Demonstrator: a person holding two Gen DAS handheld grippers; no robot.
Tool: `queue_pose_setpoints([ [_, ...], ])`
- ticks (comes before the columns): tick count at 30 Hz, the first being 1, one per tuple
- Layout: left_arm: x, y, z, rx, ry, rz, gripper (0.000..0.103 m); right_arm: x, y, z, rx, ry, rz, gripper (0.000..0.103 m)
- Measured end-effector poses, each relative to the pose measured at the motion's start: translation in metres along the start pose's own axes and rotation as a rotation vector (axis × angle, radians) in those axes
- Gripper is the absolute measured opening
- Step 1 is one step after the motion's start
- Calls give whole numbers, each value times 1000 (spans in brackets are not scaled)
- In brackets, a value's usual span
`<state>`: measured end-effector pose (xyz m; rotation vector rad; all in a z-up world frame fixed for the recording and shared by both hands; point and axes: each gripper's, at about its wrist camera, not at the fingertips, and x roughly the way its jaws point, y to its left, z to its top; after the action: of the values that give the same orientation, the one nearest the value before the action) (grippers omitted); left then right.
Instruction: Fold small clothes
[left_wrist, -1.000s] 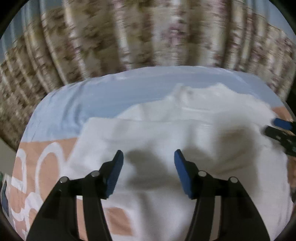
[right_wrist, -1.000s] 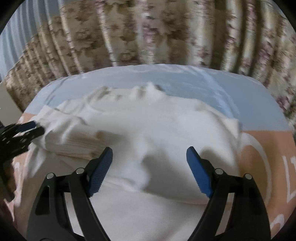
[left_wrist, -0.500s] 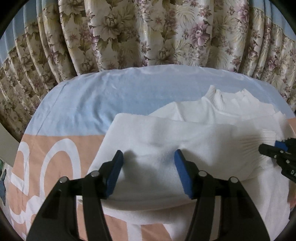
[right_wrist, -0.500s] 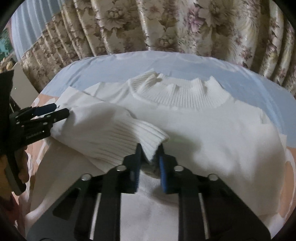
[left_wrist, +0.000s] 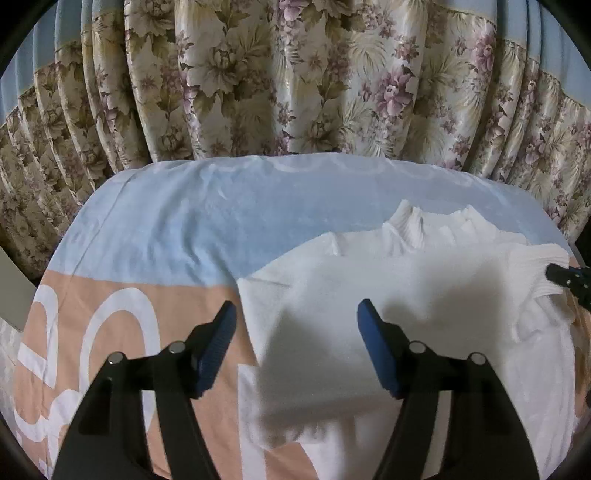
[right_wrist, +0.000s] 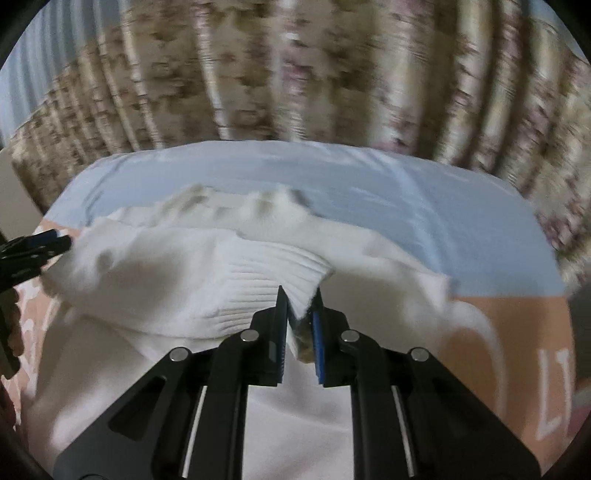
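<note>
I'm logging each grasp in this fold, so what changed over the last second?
The right gripper, open a second ago, closed on the ribbed cuff of the white sweater and is drawing the sleeve across. The left gripper has just been opening, with nothing clamped. The sweater's body stayed on the bed cover.

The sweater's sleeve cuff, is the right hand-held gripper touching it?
Touching. The right wrist view shows the right hand-held gripper with both blue pads pinched on the white sweater's ribbed cuff, no gap between them.

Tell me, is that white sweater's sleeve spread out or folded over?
Folded over: the sleeve lies across the white sweater body, its ribbed cuff pinched in the right hand-held gripper.
</note>
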<state>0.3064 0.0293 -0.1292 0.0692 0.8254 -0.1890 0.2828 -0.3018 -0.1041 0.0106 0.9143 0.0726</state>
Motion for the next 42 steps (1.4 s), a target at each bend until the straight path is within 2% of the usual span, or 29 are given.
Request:
queue_pose_setpoints([
  [2,0,0,1,-6,3,-1,68,-4,-25,-6,32,13,-54,12],
  [5,3,-1,3,-12,11,-2,68,3,-49,-13,99,50,-56,12],
  [7,9,-6,2,6,26,9,68,8,-57,-20,106,83,-72,13],
  [10,22,-10,-3,39,57,51,68,9,-60,-25,124,88,-65,16],
  [15,31,-6,-9,35,77,49,69,-2,-67,-28,151,57,-75,26],
  [18,29,-4,-8,35,77,60,69,-15,-73,-31,180,30,-65,37],
  [20,23,-5,-7,39,73,54,69,-20,-75,-34,198,19,-17,48],
  [22,17,-7,-6,40,72,29,69,-19,-74,-35,212,24,31,50],
  [25,10,-15,-7,53,74,-4,69,-7,-67,-35,203,46,50,50],
  [27,9,-21,-9,72,77,-5,69,-1,-62,-35,184,50,30,35],
  [28,11,-24,-11,86,81,10,69,0,-60,-34,184,56,35,17],
  [29,13,-26,-12,92,86,17,69,-1,-60,-34,196,57,60,14],
  [33,17,-24,-14,106,95,31,69,-15,-66,-35,249,66,140,13],
  [36,21,-20,-13,109,104,39,69,-15,-89,-37,327,104,146,13],
  [38,22,-17,-12,110,108,46,69,-14,-98,-40,320,121,80,24],
  [39,22,-16,-12,111,108,49,69,-17,-99,-40,295,108,15,24],
  [40,19,-16,-11,112,105,54,69,-21,-98,-40,279,86,0,25],
  [42,11,-21,-8,116,85,51,69,-33,-81,-36,234,1,-16,43],
])
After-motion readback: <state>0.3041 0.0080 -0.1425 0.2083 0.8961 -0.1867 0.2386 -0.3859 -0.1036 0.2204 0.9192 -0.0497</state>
